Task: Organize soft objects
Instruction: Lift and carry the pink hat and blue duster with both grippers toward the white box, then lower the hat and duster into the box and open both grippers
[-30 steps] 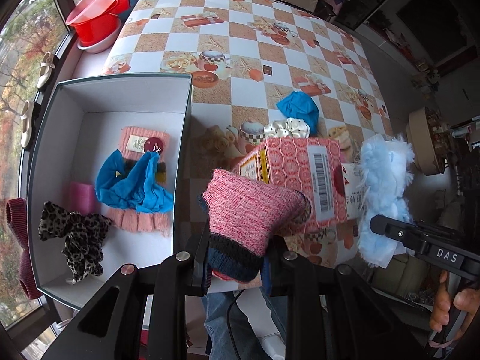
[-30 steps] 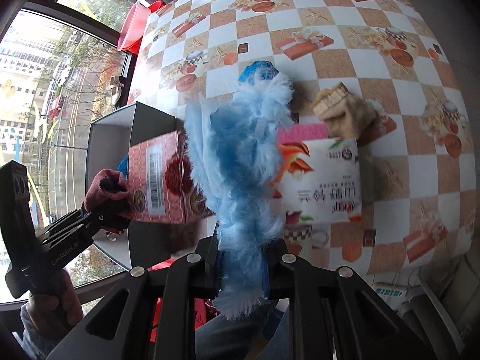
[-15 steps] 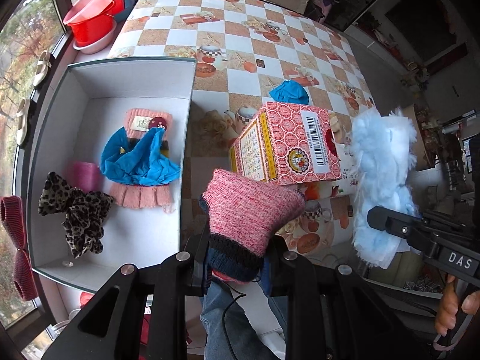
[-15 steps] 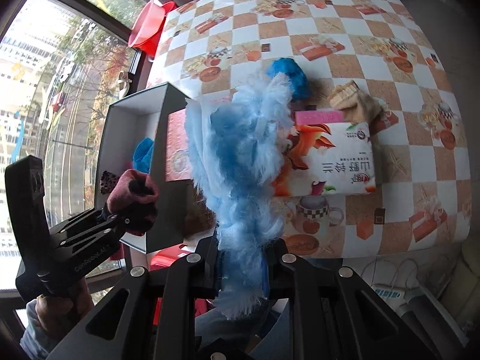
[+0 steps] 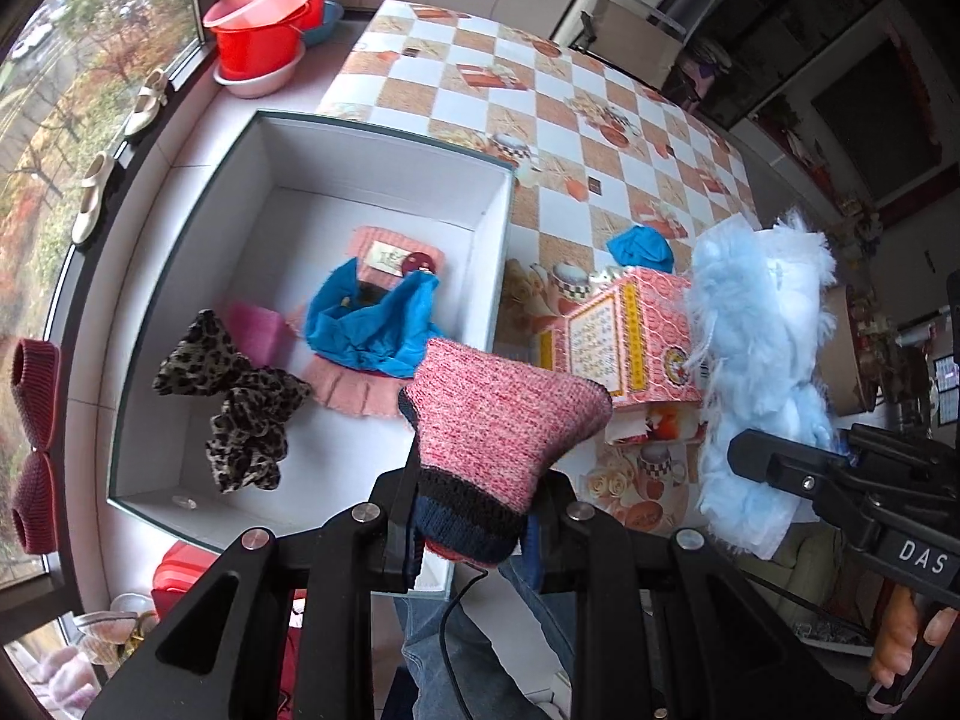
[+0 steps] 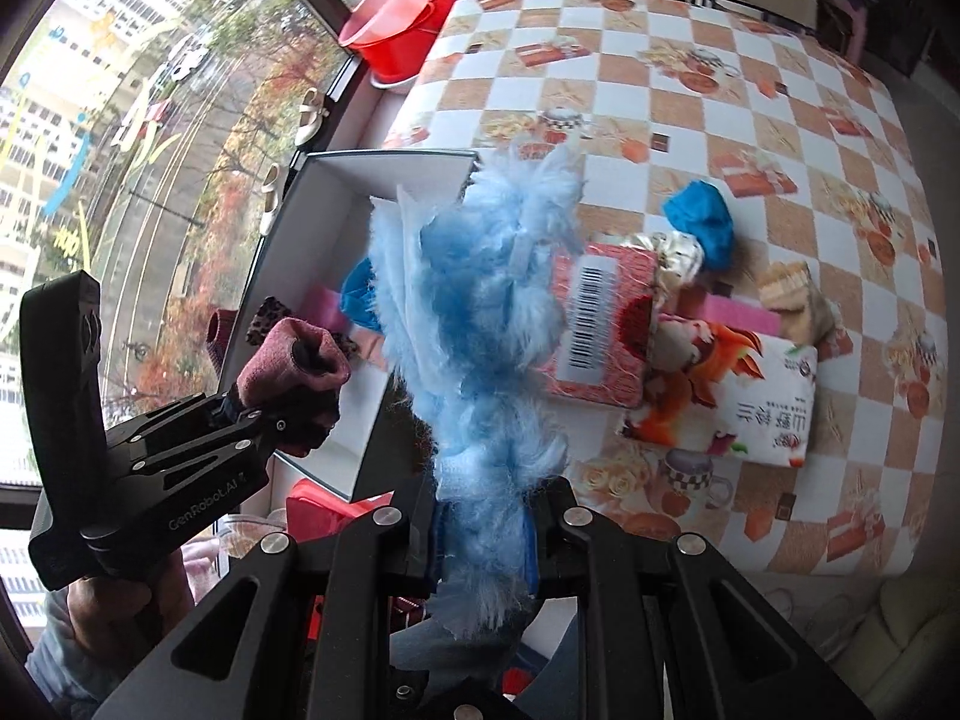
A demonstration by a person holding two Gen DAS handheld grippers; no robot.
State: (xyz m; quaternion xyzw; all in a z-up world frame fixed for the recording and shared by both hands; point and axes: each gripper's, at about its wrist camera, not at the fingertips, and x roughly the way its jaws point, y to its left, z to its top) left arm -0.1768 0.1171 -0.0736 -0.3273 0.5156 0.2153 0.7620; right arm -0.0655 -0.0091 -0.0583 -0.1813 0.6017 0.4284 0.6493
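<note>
My left gripper [image 5: 474, 531] is shut on a pink knitted sock with a dark cuff [image 5: 498, 426], held in the air near the front right corner of the white open box [image 5: 384, 138]; both also show in the right wrist view [image 6: 288, 360]. My right gripper [image 6: 480, 540] is shut on a fluffy light-blue cloth [image 6: 480, 312], which also shows in the left wrist view [image 5: 756, 360]. In the box lie a blue cloth [image 5: 372, 318], a pink knit piece [image 5: 390, 252], a leopard-print scrunchie [image 5: 234, 396] and a pink block [image 5: 258, 330].
On the checkered table [image 6: 750, 90] stand a red patterned carton [image 5: 624, 336], a white snack bag [image 6: 738, 396], a blue cloth ball [image 6: 702, 222], a cream bow [image 6: 678, 252] and a tan item [image 6: 792, 288]. Red basins [image 5: 264, 24] sit by the window.
Both grippers have moved left toward the box with their loads still held. The box now fills more of the left wrist view, and the box interior appears behind the blue cloth.
</note>
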